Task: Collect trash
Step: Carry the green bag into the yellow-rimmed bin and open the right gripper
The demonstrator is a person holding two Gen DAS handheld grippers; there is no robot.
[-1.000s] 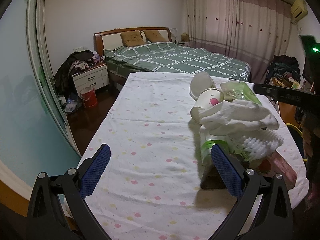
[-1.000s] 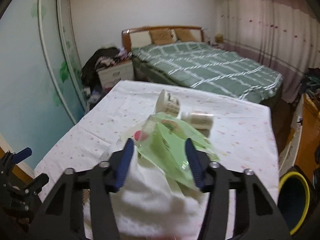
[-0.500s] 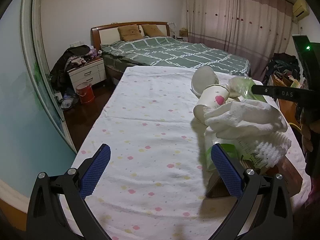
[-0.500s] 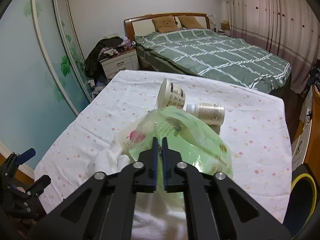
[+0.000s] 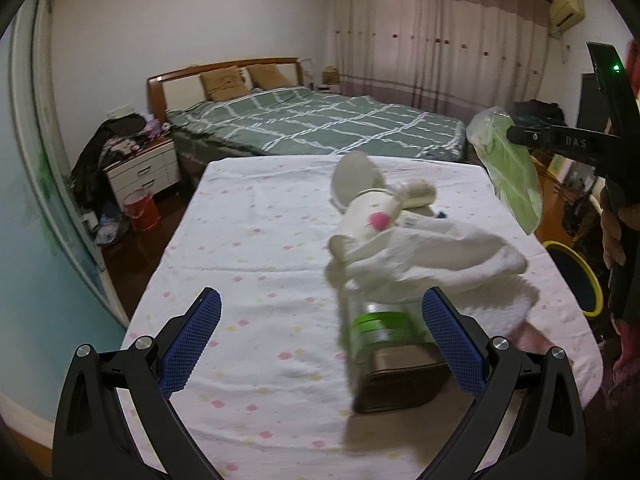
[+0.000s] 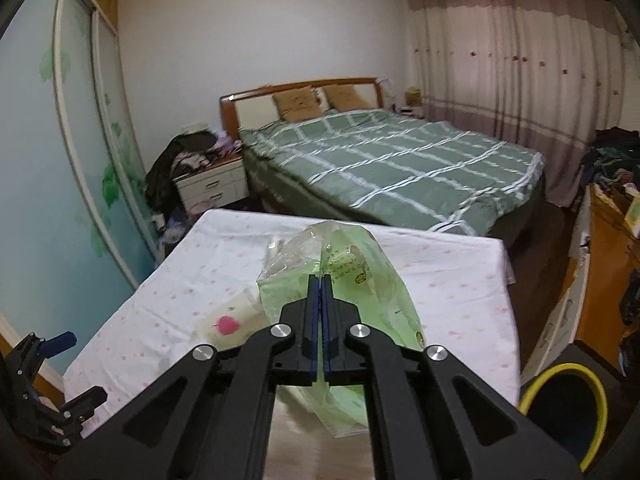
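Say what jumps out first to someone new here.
The right gripper is shut on a green plastic bag, held clear above the white table. Behind it, a green checked bed fills the room. On the table's right side sits a heap: white towel, paper cup, bottle. The left gripper is open.

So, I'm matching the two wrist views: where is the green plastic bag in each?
Left wrist: green plastic bag hangs at upper right, clear of the table, from the right gripper.
Right wrist: bag centre, pinched in the shut jaws.
Shared landmark: the green checked bed.
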